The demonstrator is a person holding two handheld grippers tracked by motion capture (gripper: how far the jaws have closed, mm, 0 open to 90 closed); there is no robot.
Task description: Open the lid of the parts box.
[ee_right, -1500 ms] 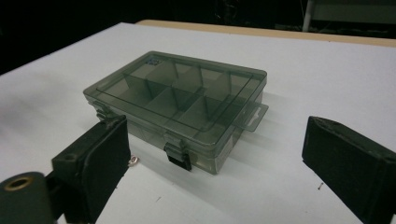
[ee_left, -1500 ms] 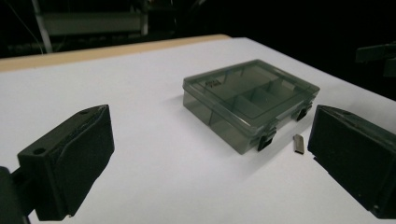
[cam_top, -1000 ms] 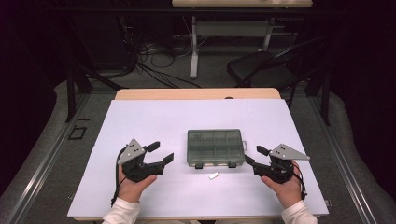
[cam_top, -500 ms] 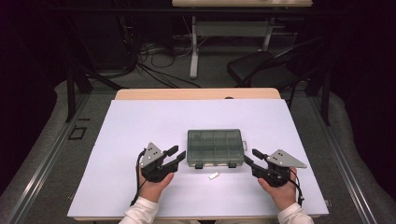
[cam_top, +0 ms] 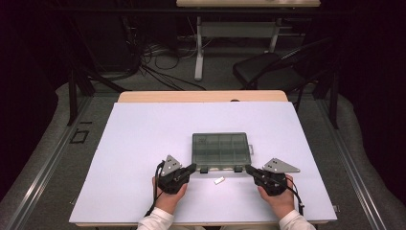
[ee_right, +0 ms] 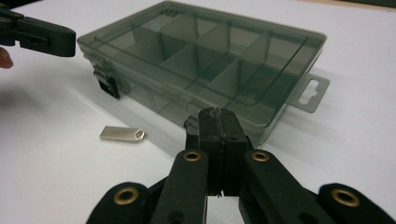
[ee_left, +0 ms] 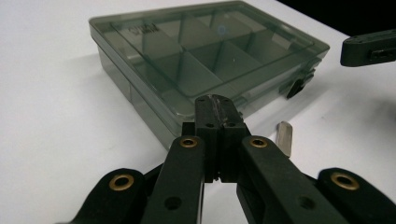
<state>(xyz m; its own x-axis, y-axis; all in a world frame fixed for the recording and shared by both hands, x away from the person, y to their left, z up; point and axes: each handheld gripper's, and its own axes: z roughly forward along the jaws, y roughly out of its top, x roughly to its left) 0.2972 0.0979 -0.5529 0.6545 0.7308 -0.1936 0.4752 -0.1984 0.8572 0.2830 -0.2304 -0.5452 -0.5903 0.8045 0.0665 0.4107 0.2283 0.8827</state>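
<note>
The left gripper (cam_top: pixel 190 168) is sitting with jaws just squeezed tight, holding nothing, tips right at the left latch (cam_top: pixel 204 169) of the smoky plastic organizer box (cam_top: pixel 221 147) on the tabletop (cam_top: pixel 143 134). Pushing there could be sliding the box away. A little metal USB stick (cam_top: pixel 219 180) is lying between both jaws. The right gripper (cam_top: pixel 249 169), also just squeezed tight and empty, is crowding the right latch (cam_top: pixel 238 168).

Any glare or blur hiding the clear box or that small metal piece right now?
High view: dim and soft; the metal piece is a pale speck. Left gripper view: the box is sharp, with glare on its lid; metal piece blurred. Right gripper view: box and piece clear, soft shadows.
</note>
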